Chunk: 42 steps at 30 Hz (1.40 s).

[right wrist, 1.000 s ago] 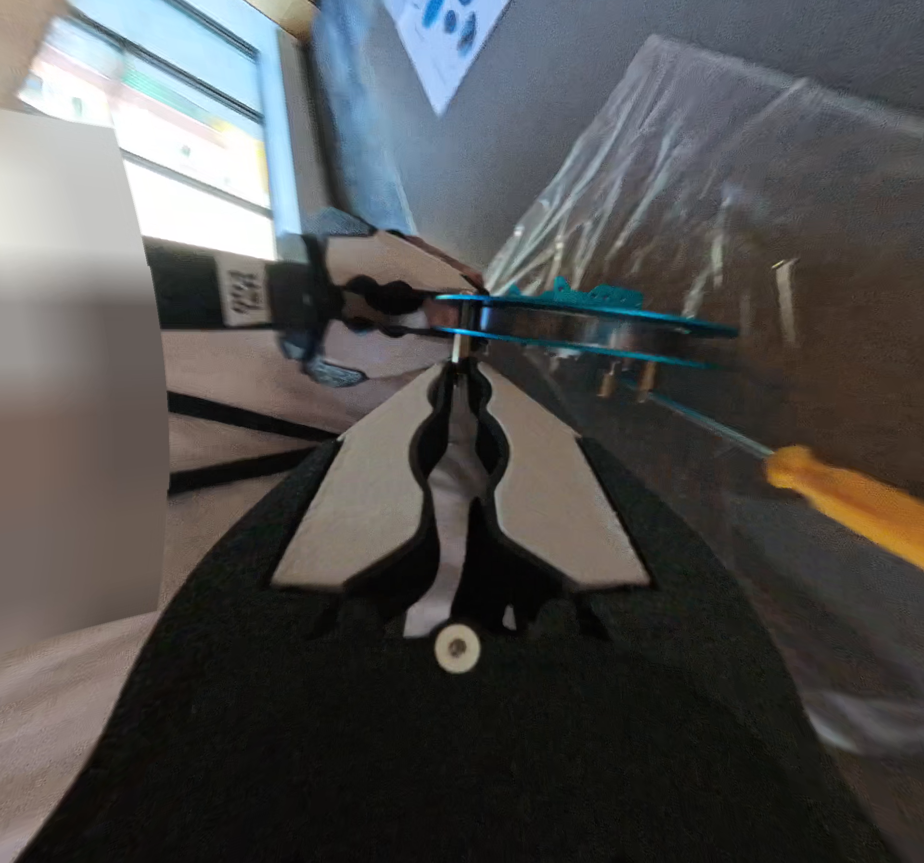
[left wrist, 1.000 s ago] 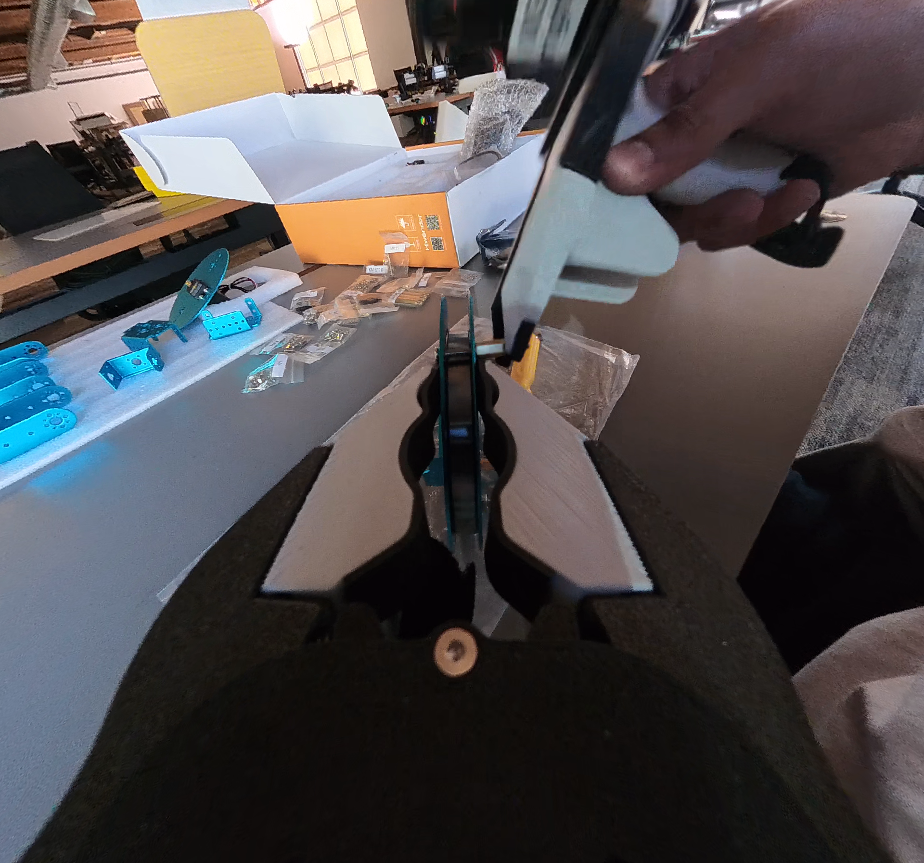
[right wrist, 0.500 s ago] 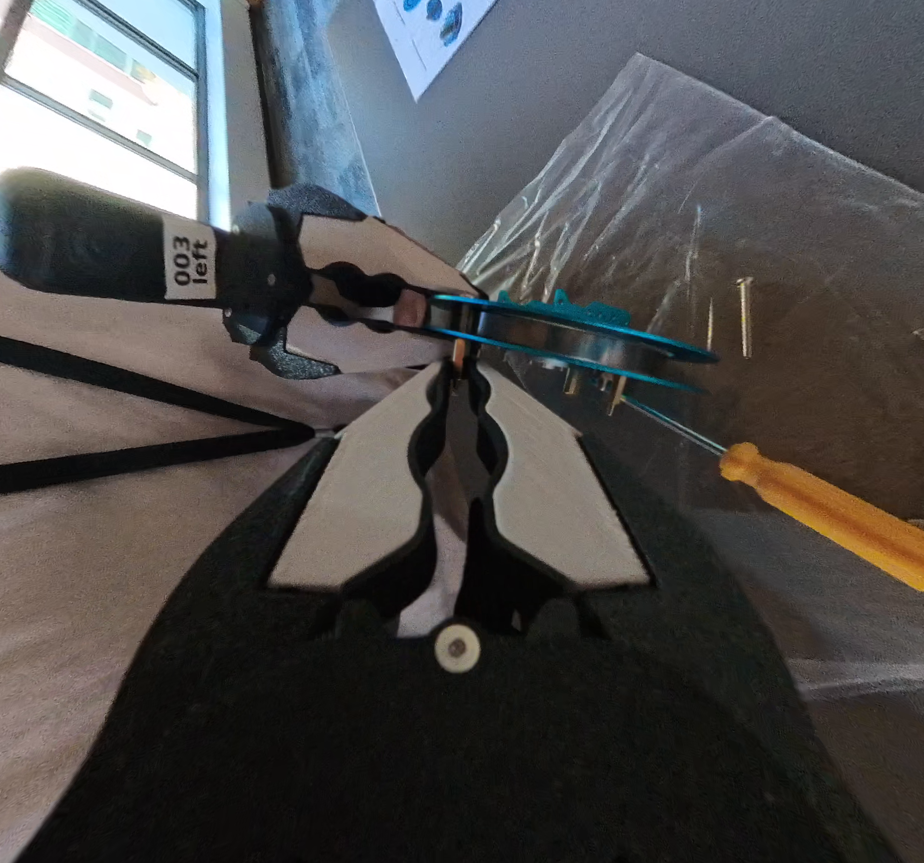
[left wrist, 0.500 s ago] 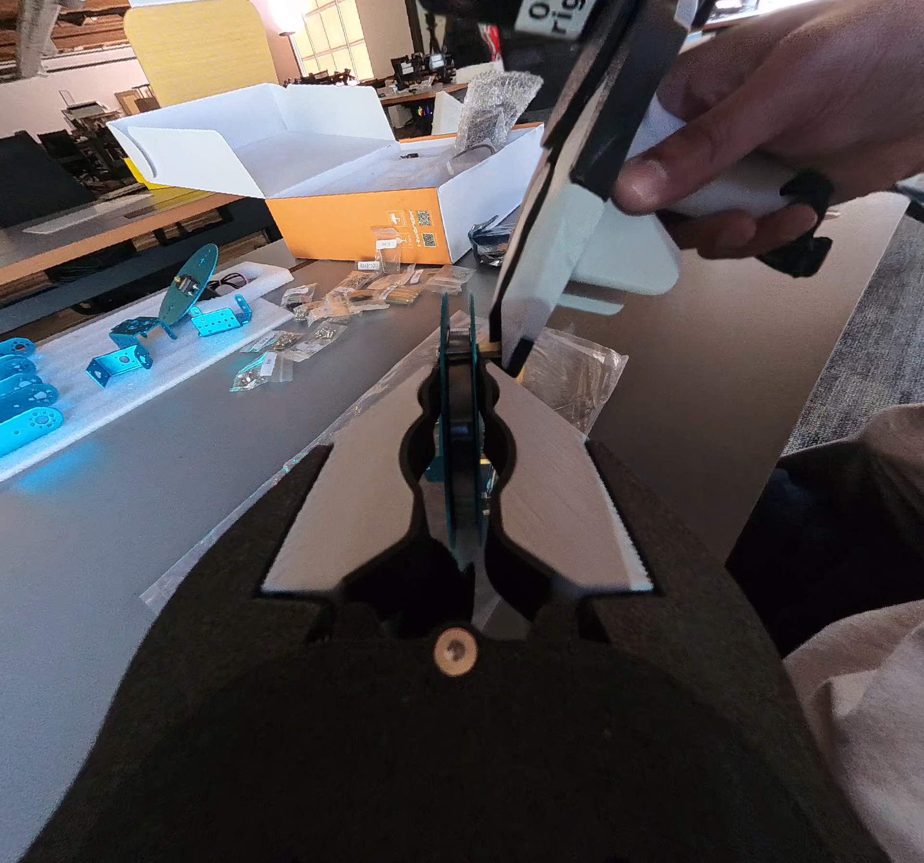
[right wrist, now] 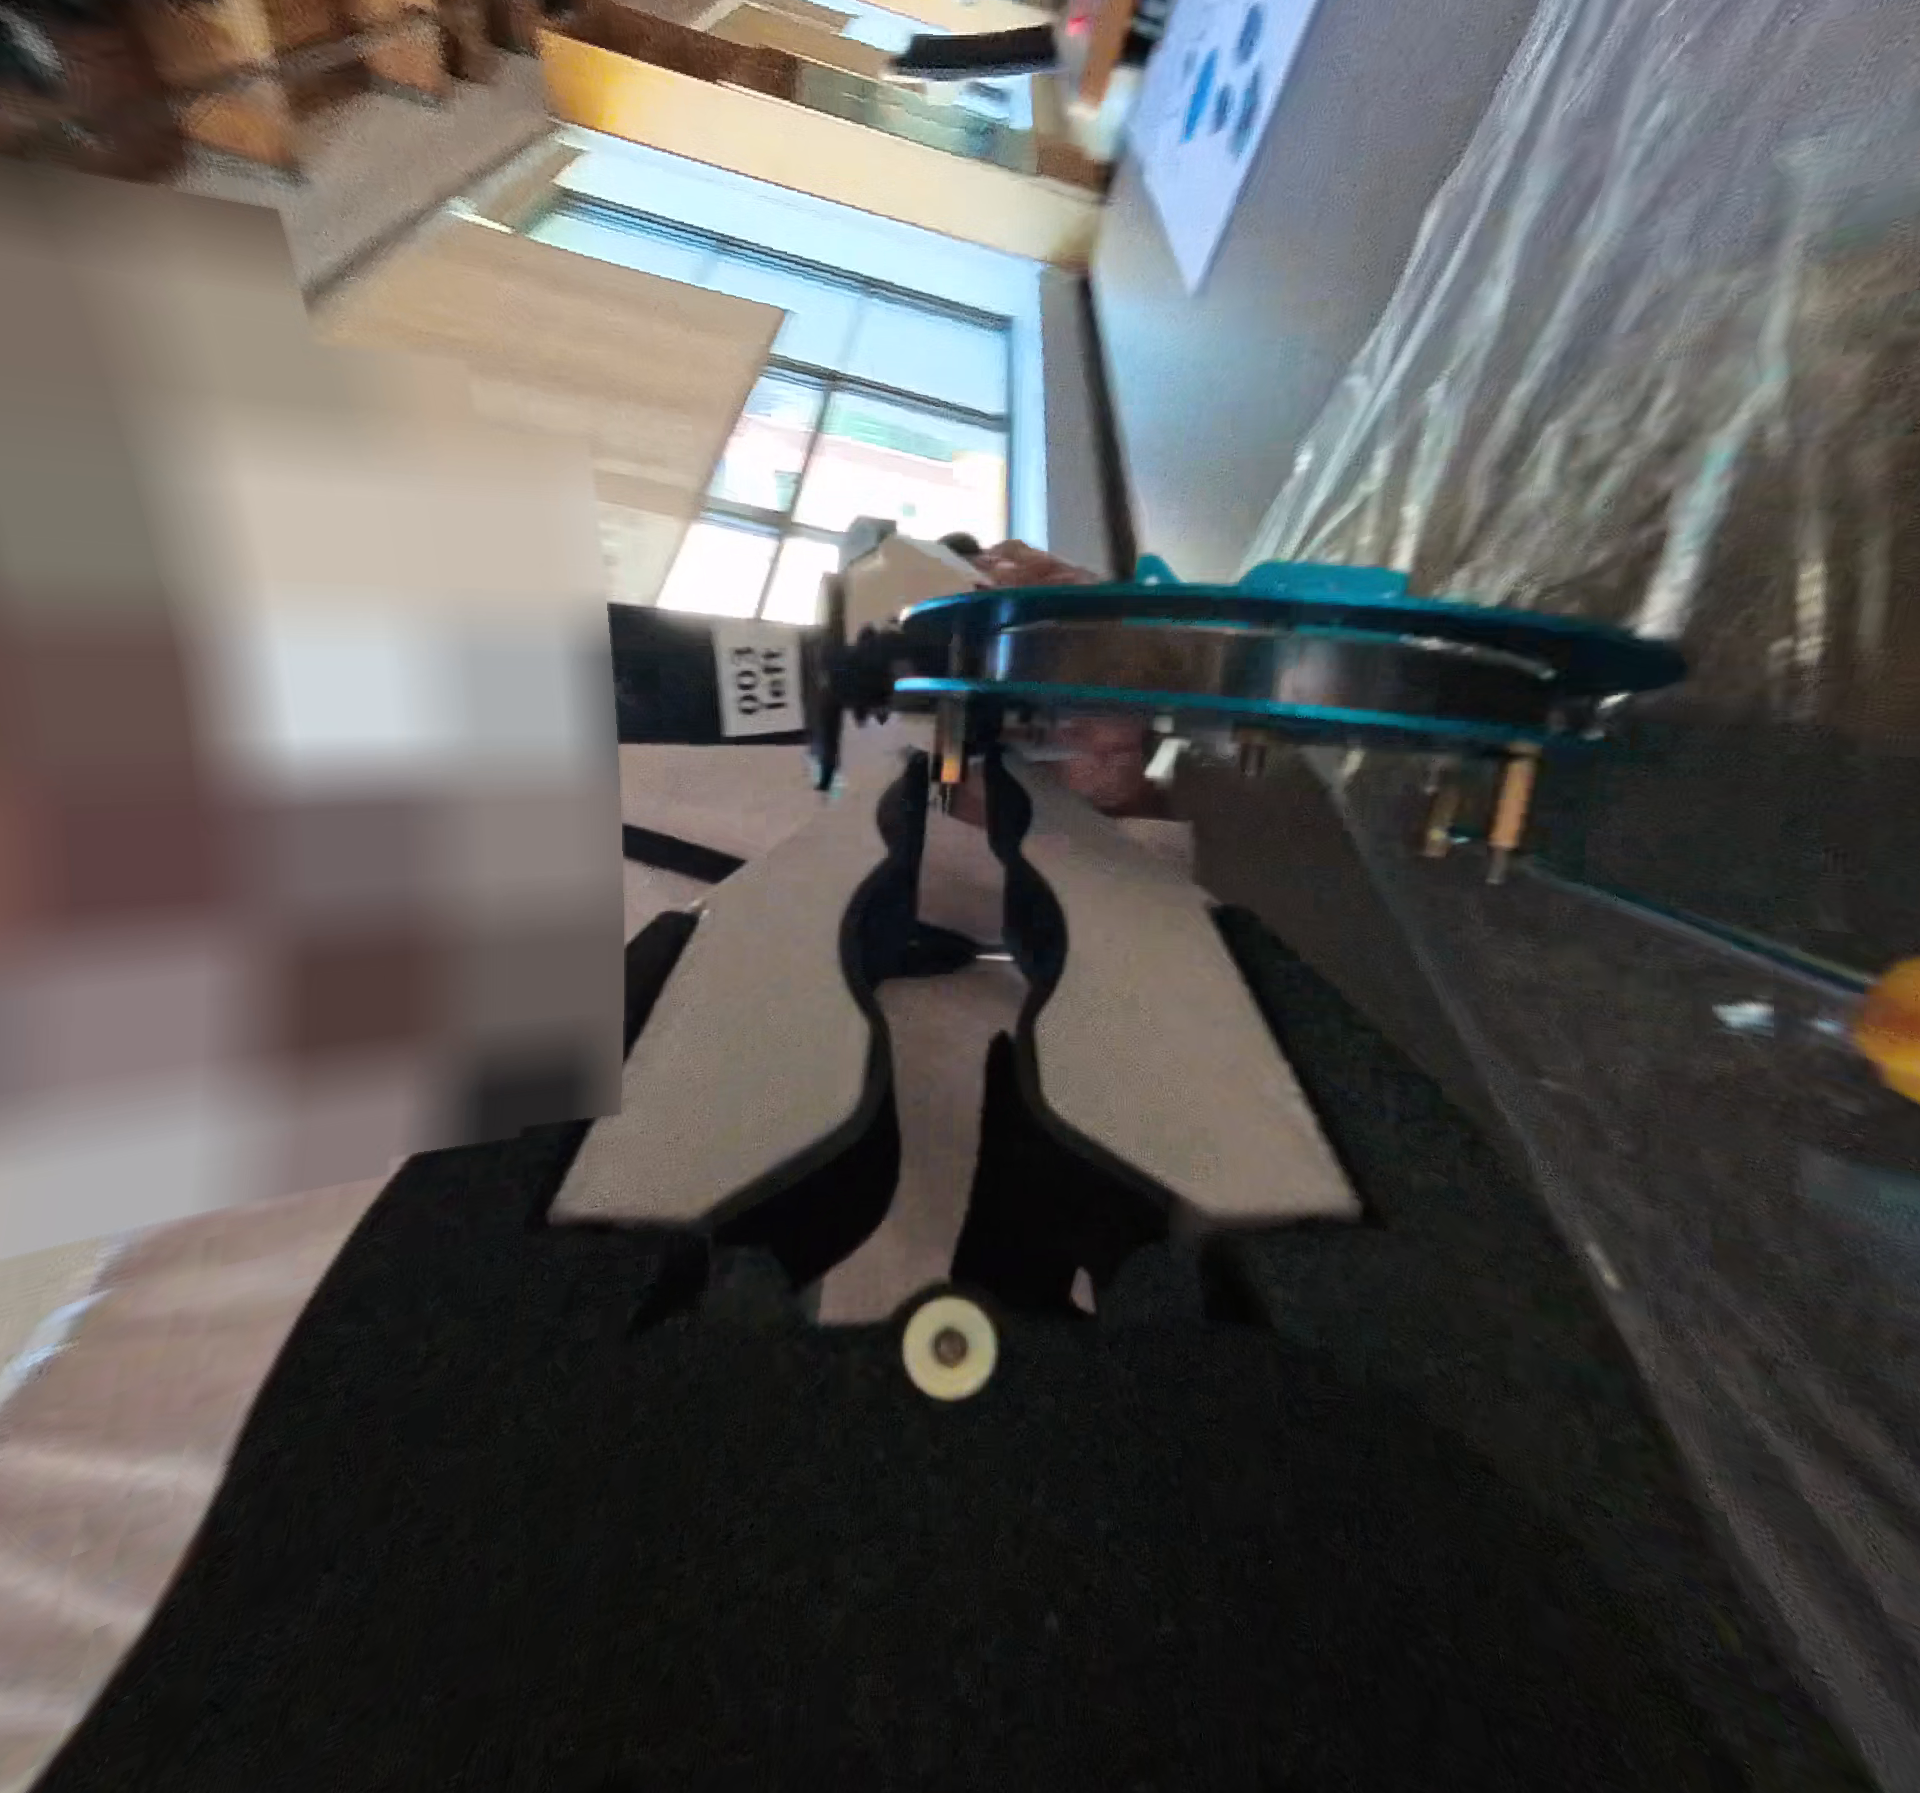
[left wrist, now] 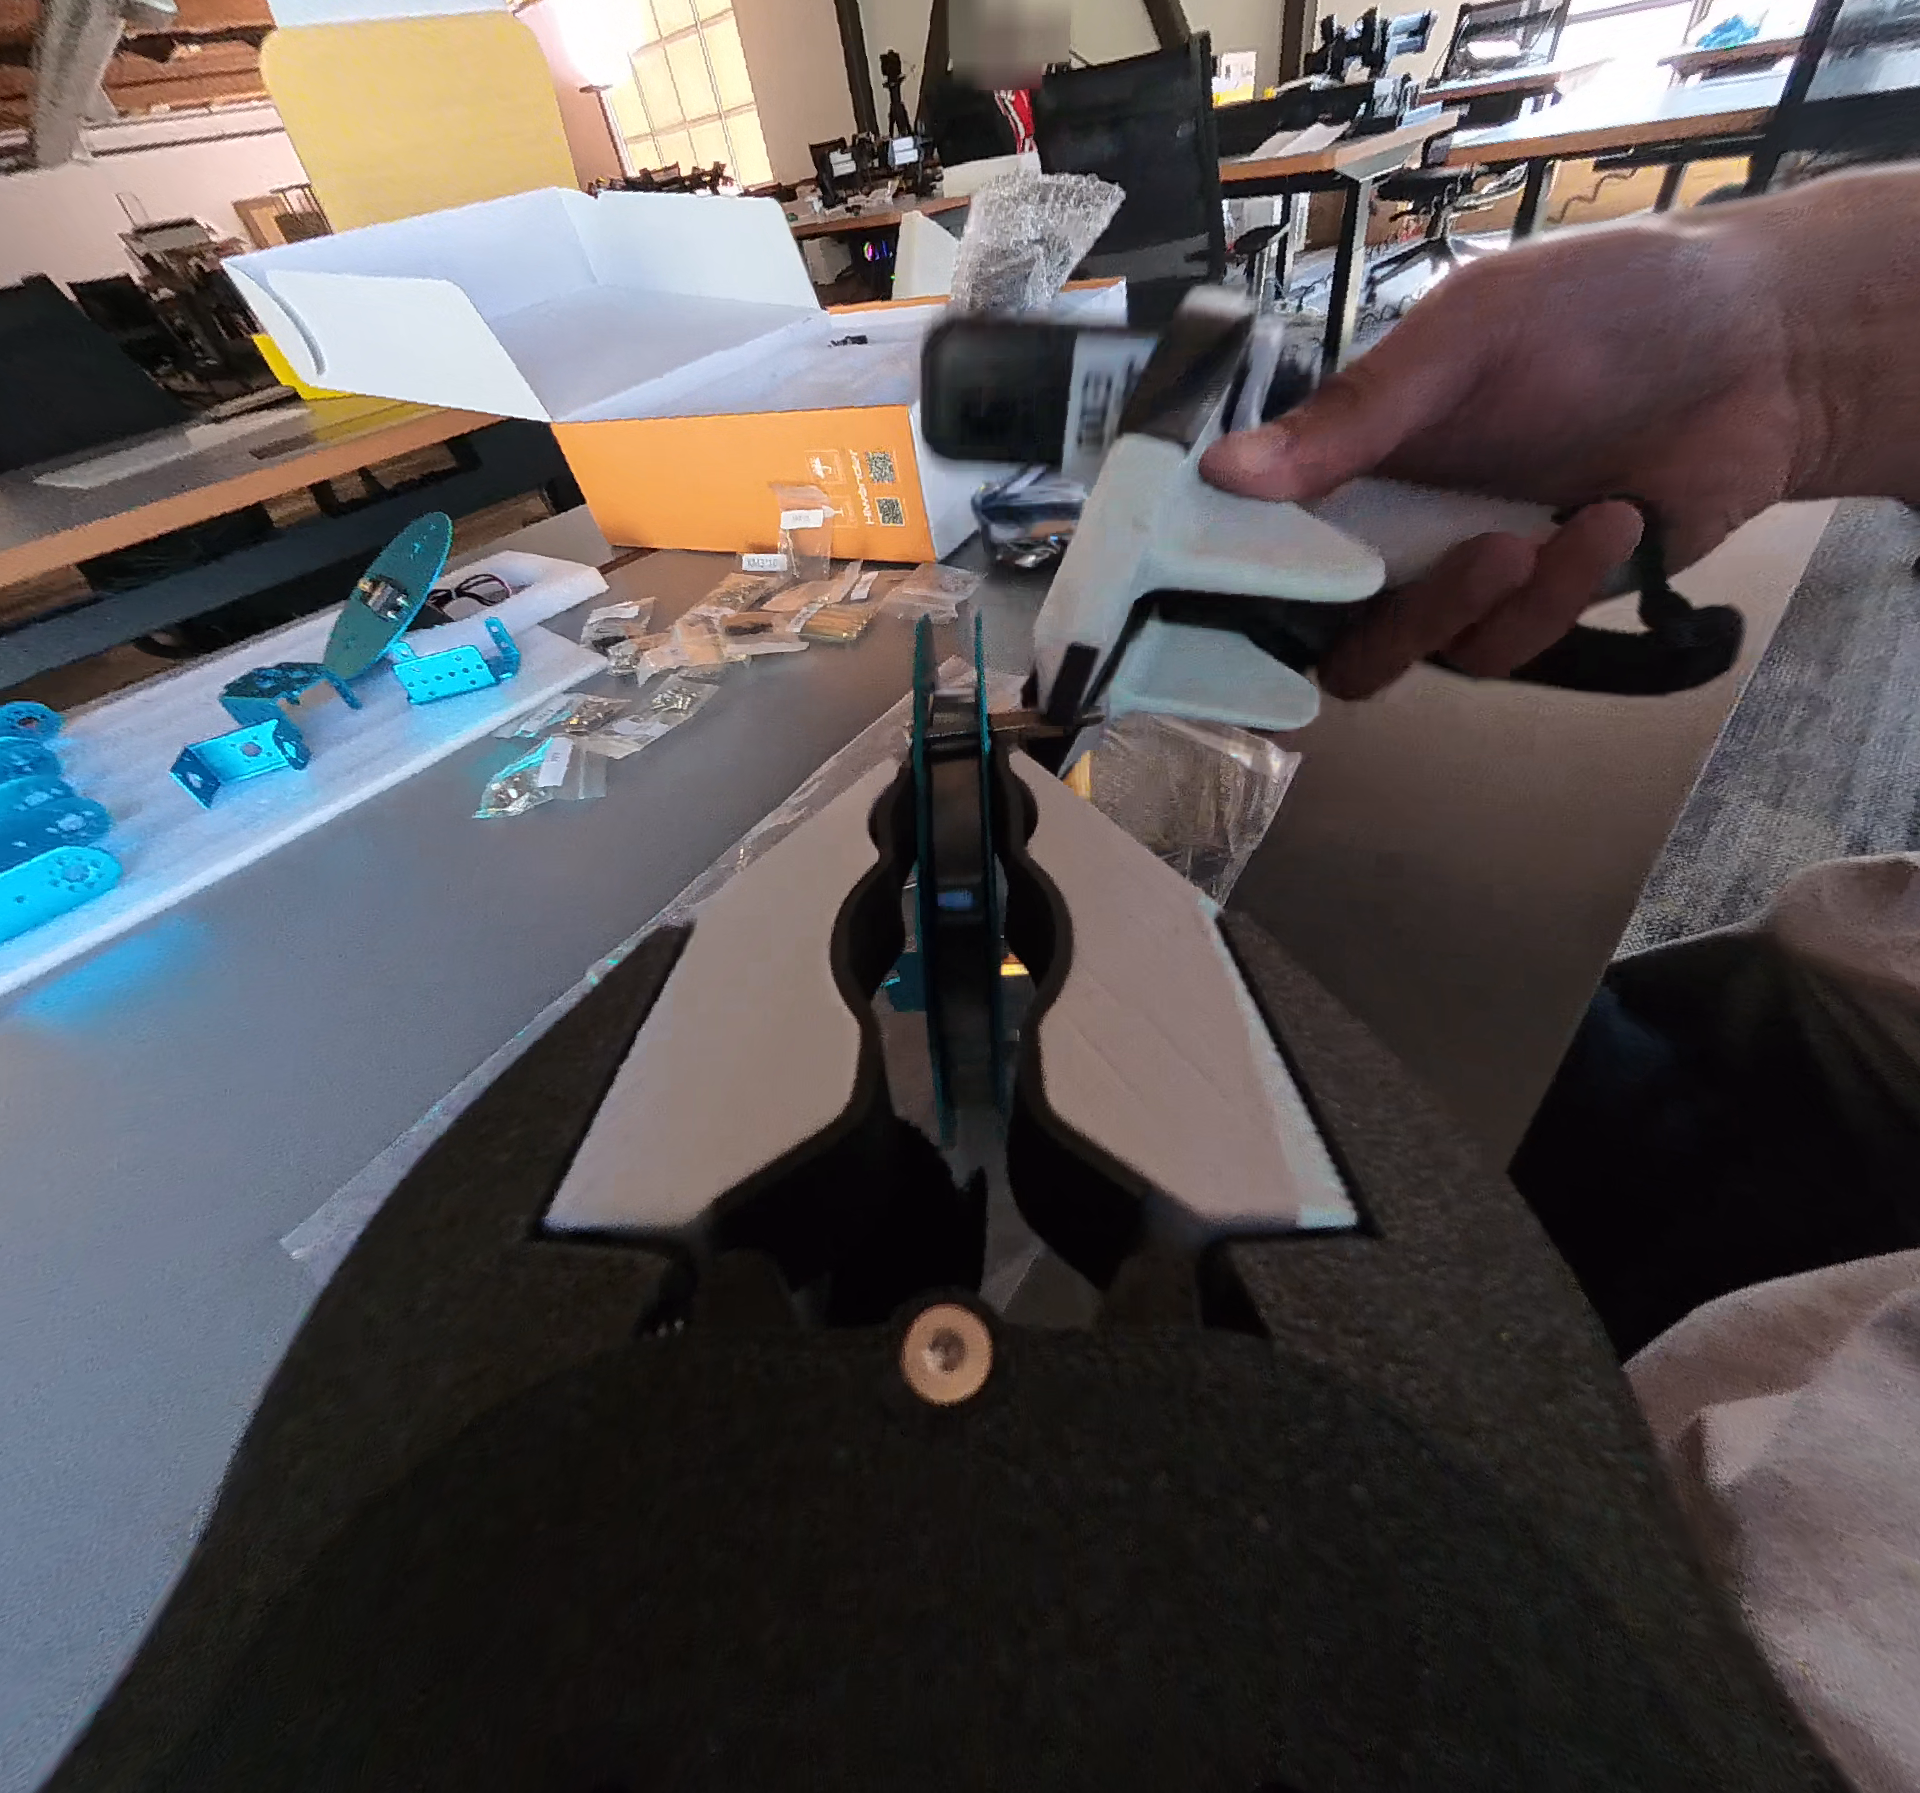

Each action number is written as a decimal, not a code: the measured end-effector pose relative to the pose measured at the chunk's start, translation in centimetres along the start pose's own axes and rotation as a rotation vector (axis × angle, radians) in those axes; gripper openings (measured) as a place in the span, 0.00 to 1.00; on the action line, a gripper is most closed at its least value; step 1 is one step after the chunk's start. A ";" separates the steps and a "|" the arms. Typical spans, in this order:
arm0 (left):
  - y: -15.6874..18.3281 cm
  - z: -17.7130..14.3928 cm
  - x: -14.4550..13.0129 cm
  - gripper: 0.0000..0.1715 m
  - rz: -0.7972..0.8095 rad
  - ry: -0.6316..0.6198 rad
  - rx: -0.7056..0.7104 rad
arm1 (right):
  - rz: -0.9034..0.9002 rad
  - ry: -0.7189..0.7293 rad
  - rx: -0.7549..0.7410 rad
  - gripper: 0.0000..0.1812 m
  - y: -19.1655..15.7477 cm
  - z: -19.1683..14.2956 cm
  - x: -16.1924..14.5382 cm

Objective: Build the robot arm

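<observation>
My left gripper is shut on a round assembly of two teal plates with a metal ring between them, held edge-on above the grey table. In the right wrist view the assembly lies flat, with the left gripper at its left rim. My right gripper is closed on a small brass standoff that sticks out of one plate near its rim. In the left wrist view the right gripper reaches in from the right, held by a hand. Other brass standoffs stick out farther along.
A clear plastic bag lies under the assembly, with a yellow-handled screwdriver on it. An open orange and white box, small hardware bags and a white foam sheet with blue brackets lie on the table. A printed sheet lies farther off.
The right gripper has swung from pointing steeply down to reaching in almost level from the right, its tips staying at the standoff. The left gripper still holds the assembly in the same place.
</observation>
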<state>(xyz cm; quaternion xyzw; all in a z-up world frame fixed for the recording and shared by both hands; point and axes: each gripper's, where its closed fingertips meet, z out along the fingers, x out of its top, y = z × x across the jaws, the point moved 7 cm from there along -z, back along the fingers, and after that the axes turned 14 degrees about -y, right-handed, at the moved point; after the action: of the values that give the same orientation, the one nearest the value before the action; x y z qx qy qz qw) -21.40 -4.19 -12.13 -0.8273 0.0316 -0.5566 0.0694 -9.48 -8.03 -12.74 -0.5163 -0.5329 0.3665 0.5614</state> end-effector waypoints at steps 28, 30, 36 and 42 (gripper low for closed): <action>-7.5 1.9 0.1 0.07 -0.142 -0.178 -0.667 | -0.872 0.272 -0.860 0.22 -2.4 -2.9 1.5; -6.7 2.2 0.9 0.07 -0.030 -0.187 -0.714 | -0.839 0.124 -0.846 0.28 -0.8 -3.2 1.8; -6.6 2.7 0.7 0.14 -0.020 -0.211 -0.675 | -0.859 -0.122 -0.732 0.06 0.6 -2.3 0.7; -7.0 2.4 0.0 0.13 -0.073 -0.160 -0.760 | -0.896 -0.090 -0.680 0.05 1.2 -3.1 0.9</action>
<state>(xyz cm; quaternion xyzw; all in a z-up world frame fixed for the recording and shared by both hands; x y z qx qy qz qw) -19.37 2.95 -11.91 -0.8353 0.2004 -0.4413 -0.2596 -6.13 -7.57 -13.38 -0.3752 -0.8117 -0.0782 0.4408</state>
